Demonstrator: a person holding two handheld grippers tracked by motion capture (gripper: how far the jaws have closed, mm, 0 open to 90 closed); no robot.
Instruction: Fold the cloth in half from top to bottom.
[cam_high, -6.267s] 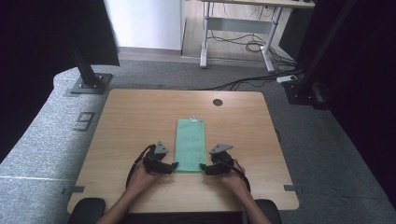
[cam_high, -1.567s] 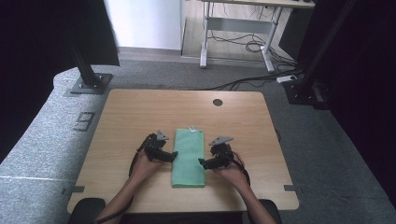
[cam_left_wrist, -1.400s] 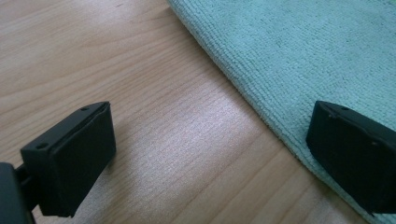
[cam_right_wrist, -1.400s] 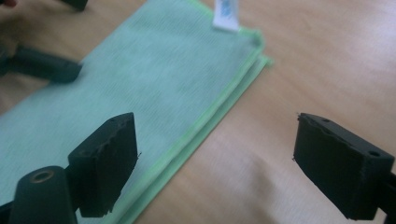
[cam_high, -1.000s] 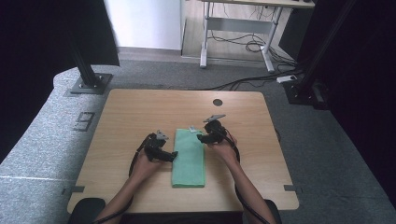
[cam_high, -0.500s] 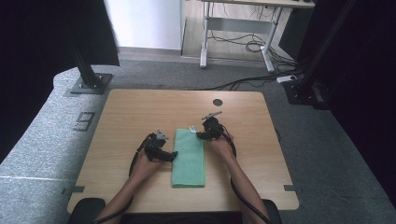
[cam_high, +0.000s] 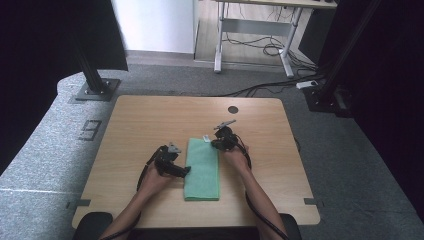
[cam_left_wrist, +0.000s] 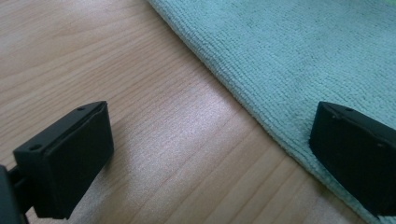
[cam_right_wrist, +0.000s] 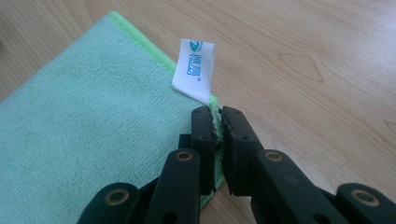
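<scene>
Room: grey carpet floor (cam_high: 50, 150), black frame posts at upper left and upper right of the high view, a desk frame with cables at top centre.
Surface: light wooden table (cam_high: 150, 120) with a dark round grommet hole (cam_high: 233, 109) near its far edge, centre-right in the high view.
Cloth: green microfibre towel (cam_high: 202, 169), folded into a long strip, lying flat at lower centre of the high view; long axis runs from the near edge toward the far edge.
Tag: white care label (cam_right_wrist: 193, 70) stands up at the towel's far right corner, upper centre in the right gripper view.
Right gripper: right gripper (cam_high: 220, 142) sits at the towel's far right corner; in the right gripper view its jaws are nearly closed, pinching the towel's green edge just below the label.
Left gripper: left gripper (cam_high: 181, 171) is at the towel's left long edge, about midway along; jaws wide apart, one over bare wood, the other over the cloth edge, gripping nothing.
Key relation: towel lies to the right of the left gripper and to the left and below the right gripper in the high view; the strip extends toward the person from the pinched corner.
Nearer hand: right already has the corner; left is beside the edge, not clamped.
Judgement: likely a fold or lift led by the far corner along the long axis.
</scene>
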